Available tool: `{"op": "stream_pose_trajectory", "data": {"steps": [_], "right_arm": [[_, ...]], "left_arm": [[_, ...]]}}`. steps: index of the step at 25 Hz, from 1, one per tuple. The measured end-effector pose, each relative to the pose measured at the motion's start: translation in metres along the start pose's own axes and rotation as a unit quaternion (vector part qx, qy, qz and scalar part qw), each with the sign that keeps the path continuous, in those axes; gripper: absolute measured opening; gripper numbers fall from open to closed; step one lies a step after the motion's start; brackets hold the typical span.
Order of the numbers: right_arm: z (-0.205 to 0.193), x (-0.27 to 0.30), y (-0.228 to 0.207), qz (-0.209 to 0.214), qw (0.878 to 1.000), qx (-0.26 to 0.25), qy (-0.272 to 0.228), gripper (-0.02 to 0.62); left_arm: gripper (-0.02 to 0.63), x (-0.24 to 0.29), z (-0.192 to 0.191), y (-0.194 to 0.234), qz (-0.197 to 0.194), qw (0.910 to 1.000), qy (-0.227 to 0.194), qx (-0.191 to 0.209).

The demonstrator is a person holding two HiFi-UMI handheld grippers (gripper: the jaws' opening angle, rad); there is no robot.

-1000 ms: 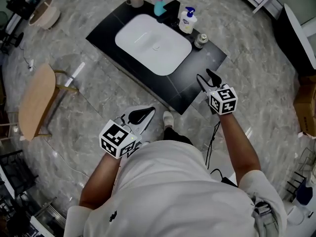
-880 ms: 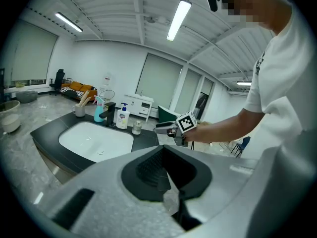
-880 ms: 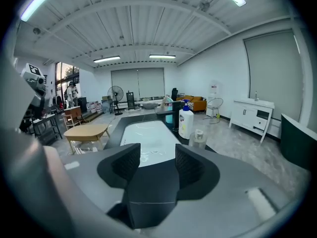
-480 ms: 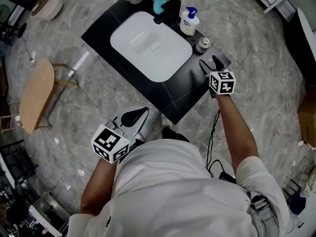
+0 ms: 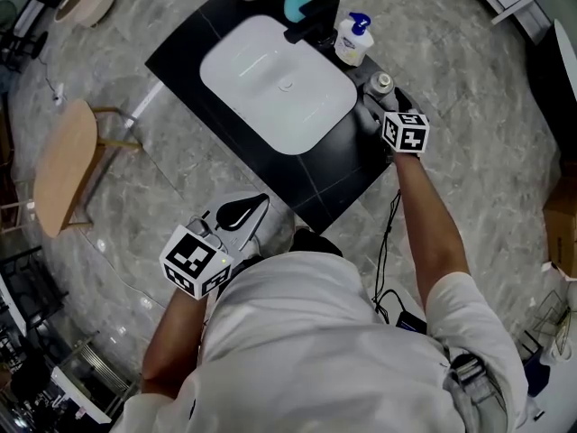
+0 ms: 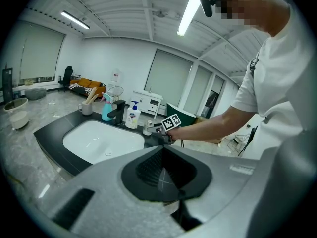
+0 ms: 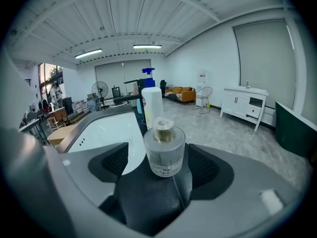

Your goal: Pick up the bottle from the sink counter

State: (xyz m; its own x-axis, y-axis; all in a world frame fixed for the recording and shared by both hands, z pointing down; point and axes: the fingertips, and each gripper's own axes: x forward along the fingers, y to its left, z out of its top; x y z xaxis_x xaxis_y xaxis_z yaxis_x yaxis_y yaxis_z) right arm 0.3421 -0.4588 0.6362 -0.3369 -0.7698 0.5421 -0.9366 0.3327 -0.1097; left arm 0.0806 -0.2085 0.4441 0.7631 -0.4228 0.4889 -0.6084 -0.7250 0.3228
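A small round glass bottle (image 5: pixel 382 83) with a gold cap stands at the right end of the black sink counter (image 5: pixel 334 165). In the right gripper view the bottle (image 7: pixel 164 151) sits upright between the two pads. My right gripper (image 5: pixel 377 99) reaches over the counter with its jaws opening; the pads (image 7: pixel 117 161) stand apart from the glass on both sides. My left gripper (image 5: pixel 242 211) hangs low at the front left, off the counter, with nothing in it. Its pads (image 6: pixel 166 167) meet in the left gripper view.
A white pump soap bottle (image 5: pixel 353 41) stands just behind the glass bottle, beside a black faucet (image 5: pixel 314 21) and a teal spray bottle (image 5: pixel 296 3). The white basin (image 5: pixel 275 84) fills the counter's middle. A wooden stool (image 5: pixel 61 165) stands at the left.
My right gripper has moved forward over the counter up to the glass bottle and its jaws have spread. The left gripper has barely shifted.
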Motion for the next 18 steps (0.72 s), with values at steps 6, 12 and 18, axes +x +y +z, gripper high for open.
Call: {"op": "stream_pose_trajectory", "data": {"steps": [6, 12, 18], "right_arm": [[0.005, 0.027, -0.005, 0.0, 1.0, 0.002, 0.003, 0.41], [0.007, 0.046, -0.009, -0.008, 1.0, 0.005, -0.001, 0.408], [0.002, 0.058, -0.012, -0.008, 1.0, 0.006, 0.004, 0.403]], "left_arm": [[0.006, 0.005, -0.002, 0.01, 0.008, 0.9999, 0.012, -0.008], [0.006, 0.006, -0.002, 0.016, 0.018, 0.9996, 0.017, -0.009], [0.006, 0.006, -0.005, 0.02, 0.027, 0.9993, 0.022, -0.016]]}}
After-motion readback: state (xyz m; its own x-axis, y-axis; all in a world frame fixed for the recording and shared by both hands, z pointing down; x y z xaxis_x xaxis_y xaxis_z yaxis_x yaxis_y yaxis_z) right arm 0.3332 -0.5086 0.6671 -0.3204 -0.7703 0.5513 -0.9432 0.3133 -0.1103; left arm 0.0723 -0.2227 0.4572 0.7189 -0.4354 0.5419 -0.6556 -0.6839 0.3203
